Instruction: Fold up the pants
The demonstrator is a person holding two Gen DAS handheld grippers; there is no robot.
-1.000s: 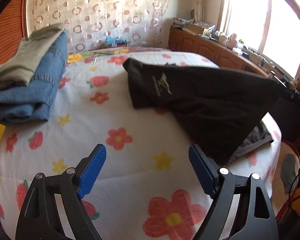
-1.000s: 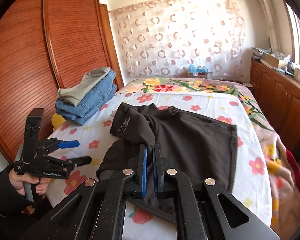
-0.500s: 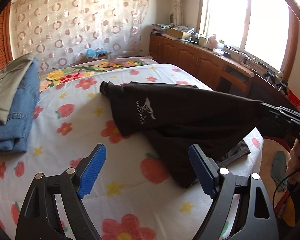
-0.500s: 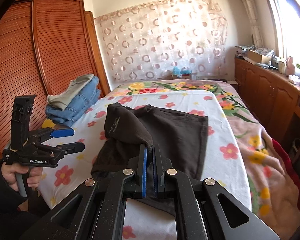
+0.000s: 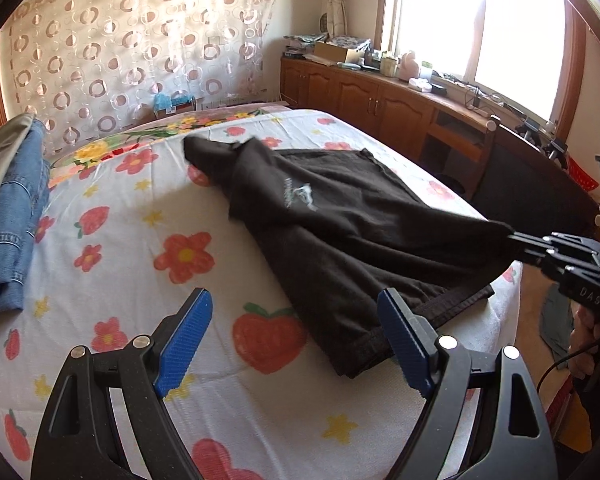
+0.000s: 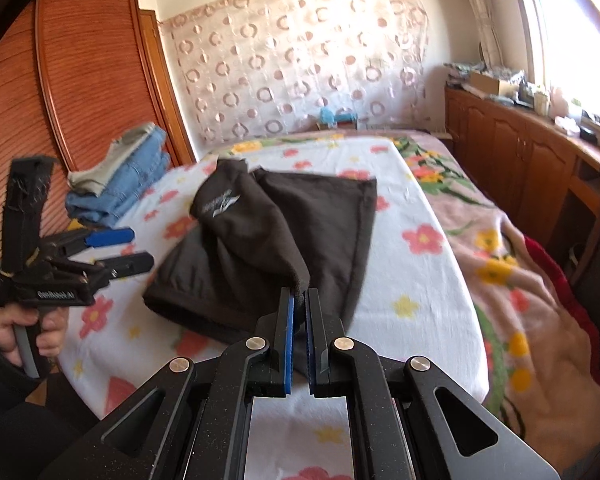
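Right gripper [image 6: 297,312] pinched a fold of the pants [image 6: 284,240], which lay on the bed [image 6: 412,280]; left gripper [image 5: 296,344] hovered agape, empty. Tugging one-handed could have dragged the heap askew. Its white logo looked blurred, perhaps "Septwolves"; "GenRobot.AI" marked the left gripper.

The right gripper [image 6: 298,320] pinches a raised corner of the black pants [image 6: 268,240] above the bed [image 6: 412,272]; the left gripper [image 6: 120,248] is spread.
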